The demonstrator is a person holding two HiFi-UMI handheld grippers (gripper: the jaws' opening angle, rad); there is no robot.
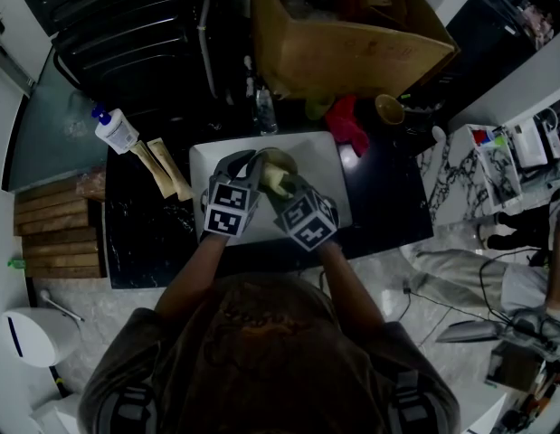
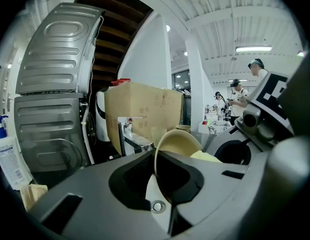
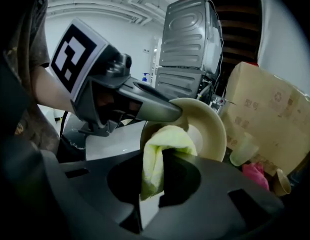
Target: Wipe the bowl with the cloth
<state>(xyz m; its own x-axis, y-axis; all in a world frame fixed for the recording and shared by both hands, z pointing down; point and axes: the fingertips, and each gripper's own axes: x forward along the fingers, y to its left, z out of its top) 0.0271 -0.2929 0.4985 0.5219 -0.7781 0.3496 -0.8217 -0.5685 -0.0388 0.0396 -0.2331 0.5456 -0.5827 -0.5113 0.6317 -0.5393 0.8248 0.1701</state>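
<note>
— While the right claw [image 3: 167, 159] sits clamped on a fold of the cloth [image 3: 162, 144], look just past its tips: the wad is pressed into the hollow of the bowl [image 3: 215, 129].

— And the left claw [image 2: 162, 166]?

— Jaws narrowed onto the bowl's rim, with the wall pinched between them. The bowl is tipped up on edge, its open side facing the right claw. Both claws meet above a white tray [image 1: 329, 165], which lies on the dark worktop [image 1: 388, 202].

— So the wiping is under way, by my reading. How to do it well?

— Hold the left grip firm, because a rim pinch on a smooth, glazed-looking wall could slip or twist under a sideways push. I'd sweep the cloth round the curve, from the floor of the bowl out to the lip, pressing lightly towards the held side.

— Materials?

— The bowl is cream, round, thin-walled and hard, with a slick sheen. The cloth is pale yellow-green, soft and nubbly like terry. It's bunched into a thick fold bulging over the jaws, so it should mould to the curve. Further beyond the claws stands a brown cardboard box [image 1: 352, 48], matte and stiff.
</note>
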